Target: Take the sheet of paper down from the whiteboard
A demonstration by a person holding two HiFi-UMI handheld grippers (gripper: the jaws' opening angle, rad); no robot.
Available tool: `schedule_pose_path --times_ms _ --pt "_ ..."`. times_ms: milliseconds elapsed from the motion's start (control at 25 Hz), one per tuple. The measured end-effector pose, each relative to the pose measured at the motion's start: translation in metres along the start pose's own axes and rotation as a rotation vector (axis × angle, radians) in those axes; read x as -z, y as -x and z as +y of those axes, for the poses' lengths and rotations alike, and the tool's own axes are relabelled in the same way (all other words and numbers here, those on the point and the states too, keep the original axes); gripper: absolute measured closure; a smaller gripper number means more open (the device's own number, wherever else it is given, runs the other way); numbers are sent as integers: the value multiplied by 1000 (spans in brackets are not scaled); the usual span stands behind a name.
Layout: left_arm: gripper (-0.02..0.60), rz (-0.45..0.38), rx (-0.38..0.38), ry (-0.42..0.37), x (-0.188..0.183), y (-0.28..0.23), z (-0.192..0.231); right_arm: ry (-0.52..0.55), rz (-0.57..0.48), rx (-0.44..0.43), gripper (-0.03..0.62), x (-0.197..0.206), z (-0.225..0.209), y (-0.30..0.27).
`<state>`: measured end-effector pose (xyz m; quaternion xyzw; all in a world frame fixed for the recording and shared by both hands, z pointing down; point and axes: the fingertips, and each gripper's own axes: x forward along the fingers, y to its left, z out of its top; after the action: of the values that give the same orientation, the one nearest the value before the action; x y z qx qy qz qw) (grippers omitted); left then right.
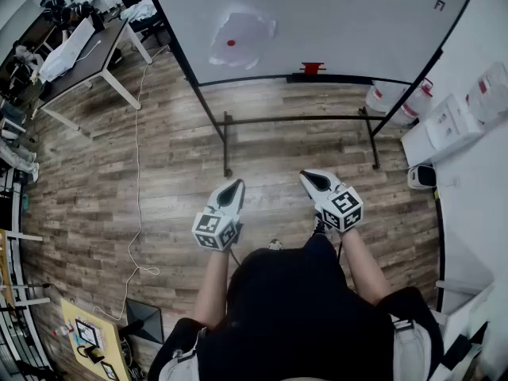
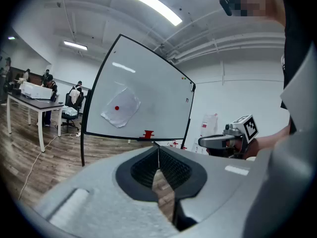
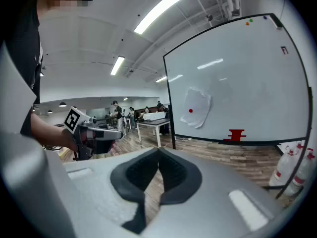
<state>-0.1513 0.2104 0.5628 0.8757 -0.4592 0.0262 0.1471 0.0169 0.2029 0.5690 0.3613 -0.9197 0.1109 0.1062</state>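
Well back from the board, both tools clenched and empty.

Wrinkled and roughly square, the white sheet of paper [image 1: 240,38] lies against the smooth, glossy whiteboard [image 1: 357,22], pinned through its middle by a small round red magnet [image 1: 231,43]. In the head view it sits at 12 o'clock from the left tool [image 1: 236,183] and 11 o'clock from the right tool [image 1: 310,178], well apart from both. Each tool has a matte grey shell and black ribbed pads, which meet at the tips with nothing between them. They hang above the wood-plank floor [image 1: 159,157]. A blocky red piece [image 1: 313,67] rests on the board's dark lower rail, at 12 o'clock from the right tool.
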Motion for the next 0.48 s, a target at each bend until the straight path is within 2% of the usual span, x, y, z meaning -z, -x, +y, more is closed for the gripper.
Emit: schedule_pose_path --times_ms 480 --pt "568 5 -7 2 1 -2 7 5 27 3 589 4 -2 -8"
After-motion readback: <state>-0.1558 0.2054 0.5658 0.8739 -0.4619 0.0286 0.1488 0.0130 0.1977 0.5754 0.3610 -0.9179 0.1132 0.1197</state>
